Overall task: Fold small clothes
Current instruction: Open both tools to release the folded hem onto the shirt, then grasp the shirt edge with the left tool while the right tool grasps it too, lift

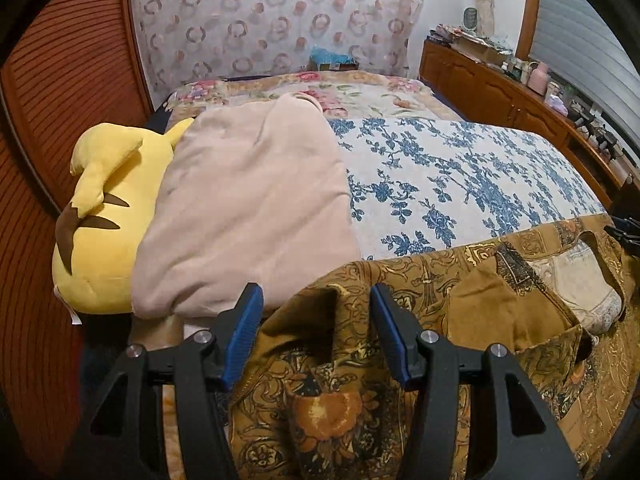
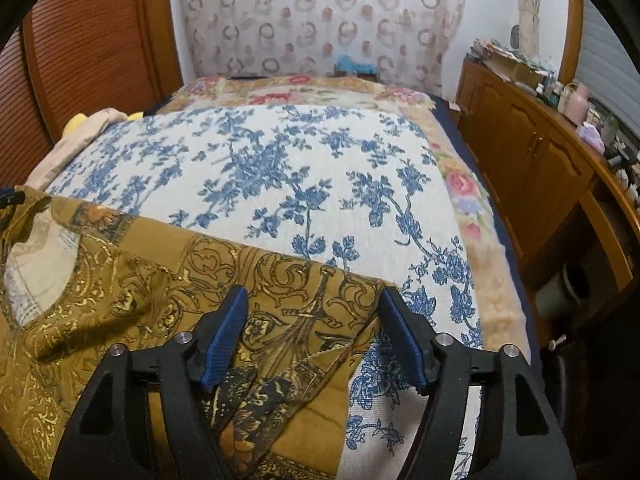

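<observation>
A mustard-brown shirt [image 1: 460, 320] with dark ornate print lies spread on the near end of the bed, neck opening and pale inner lining facing up. It also shows in the right wrist view [image 2: 160, 292]. My left gripper [image 1: 316, 300] is open, its blue pads straddling a raised fold at the shirt's left shoulder. My right gripper [image 2: 312, 304] is open over the shirt's right shoulder edge, with cloth between the pads and nothing clamped.
The bed carries a white cover with blue flowers [image 2: 280, 184]. A pink blanket [image 1: 248, 216] and yellow plush toy [image 1: 100, 216] lie at the left. A wooden cabinet [image 2: 532, 152] with clutter runs along the right; a wooden headboard panel [image 1: 68, 92] stands left.
</observation>
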A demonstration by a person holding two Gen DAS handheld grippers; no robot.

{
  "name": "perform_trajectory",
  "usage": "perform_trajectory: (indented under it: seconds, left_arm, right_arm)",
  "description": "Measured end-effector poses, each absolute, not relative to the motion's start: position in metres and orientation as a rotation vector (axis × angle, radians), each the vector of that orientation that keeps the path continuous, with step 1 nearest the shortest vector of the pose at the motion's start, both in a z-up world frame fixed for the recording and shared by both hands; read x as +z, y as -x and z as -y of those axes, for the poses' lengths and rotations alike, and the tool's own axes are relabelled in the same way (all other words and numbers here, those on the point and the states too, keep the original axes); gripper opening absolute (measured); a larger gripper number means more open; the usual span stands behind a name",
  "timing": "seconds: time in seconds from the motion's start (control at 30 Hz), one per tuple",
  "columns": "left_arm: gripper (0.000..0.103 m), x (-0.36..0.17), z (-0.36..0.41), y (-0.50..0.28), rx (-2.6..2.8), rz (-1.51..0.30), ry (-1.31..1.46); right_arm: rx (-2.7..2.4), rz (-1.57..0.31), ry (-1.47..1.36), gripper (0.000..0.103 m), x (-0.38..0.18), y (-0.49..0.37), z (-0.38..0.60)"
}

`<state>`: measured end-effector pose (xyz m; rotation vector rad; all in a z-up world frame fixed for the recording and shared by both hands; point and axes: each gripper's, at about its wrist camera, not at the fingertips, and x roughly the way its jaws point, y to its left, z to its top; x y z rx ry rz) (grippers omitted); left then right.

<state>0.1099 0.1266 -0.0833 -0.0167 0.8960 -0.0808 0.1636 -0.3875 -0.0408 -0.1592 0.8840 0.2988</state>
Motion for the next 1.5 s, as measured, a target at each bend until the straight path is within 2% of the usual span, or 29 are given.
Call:
perform_trajectory:
  seconds: [0.1, 0.3, 0.4, 0.63, 0.83, 0.93, 1.03, 1.07, 1.1, 1.17, 1.3, 1.5]
  left_arm:
    - [0.053, -0.084, -0.125, -0.113, -0.104, -0.898, 0.017]
    - [0.031, -0.086, -0.120, -0.118, -0.136, -0.917, 0.001]
    - [0.023, -0.086, -0.117, -0.116, -0.146, -0.916, -0.004]
    - [0.022, -0.087, -0.115, -0.114, -0.136, -0.905, 0.000]
    - [0.022, -0.086, -0.116, -0.112, -0.137, -0.895, 0.005]
    - [0.015, -0.084, -0.115, -0.109, -0.146, -0.882, 0.009]
    - [0.010, -0.078, -0.111, -0.103, -0.151, -0.852, 0.010]
    - [0.009, -0.075, -0.110, -0.101, -0.150, -0.839, 0.009]
    - [0.008, -0.070, -0.109, -0.098, -0.153, -0.822, 0.014]
    - [0.008, -0.061, -0.107, -0.093, -0.166, -0.795, 0.021]
    - [0.008, -0.028, -0.102, -0.081, -0.197, -0.726, 0.014]
    - [0.008, 0.030, -0.098, -0.059, -0.256, -0.601, 0.026]
  right_arm:
    - [0.308, -0.903, 0.150, 0.074, -0.043, -0.167, 0.389]
    - [0.327, -0.912, 0.161, 0.075, -0.042, -0.168, 0.388]
    - [0.341, -0.911, 0.159, 0.075, -0.042, -0.167, 0.390]
    - [0.343, -0.912, 0.162, 0.075, -0.042, -0.167, 0.391]
    - [0.331, -0.914, 0.147, 0.079, -0.042, -0.171, 0.396]
    - [0.332, -0.912, 0.159, 0.079, -0.043, -0.169, 0.394]
    - [0.361, -0.904, 0.161, 0.068, -0.042, -0.166, 0.393]
    - [0.380, -0.902, 0.160, 0.056, -0.041, -0.164, 0.392]
    - [0.400, -0.902, 0.158, 0.037, -0.040, -0.163, 0.391]
    - [0.479, -0.921, 0.141, 0.012, -0.038, -0.158, 0.386]
    - [0.525, -0.885, 0.137, 0.008, -0.027, -0.146, 0.382]
    - [0.578, -0.692, 0.041, 0.007, 0.038, -0.124, 0.392]
